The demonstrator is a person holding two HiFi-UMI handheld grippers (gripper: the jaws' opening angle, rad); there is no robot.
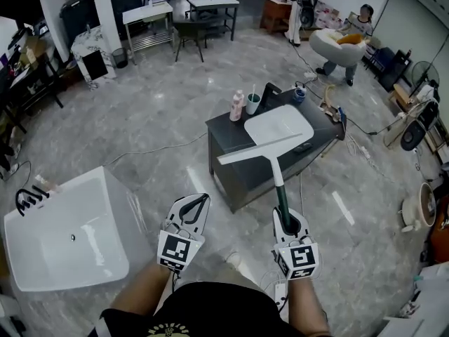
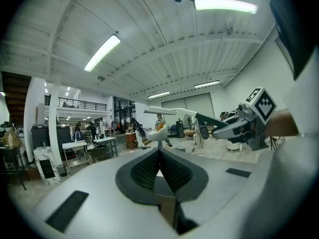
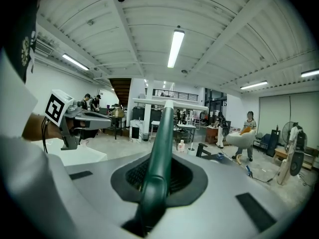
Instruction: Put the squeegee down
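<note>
As its own view shows best, right hand-held gripper [image 3: 158, 169] clamps squeegee [image 1: 261, 149].

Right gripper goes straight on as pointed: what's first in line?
Likely the dark cabinet with its white basin; the squeegee clamped in the right gripper would reach it first. Depth unclear.

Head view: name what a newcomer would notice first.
The squeegee, green handle clamped in the right tool, sticks out toward the dark table bearing a white basin. A big white tub sits on the floor at lower left.
</note>
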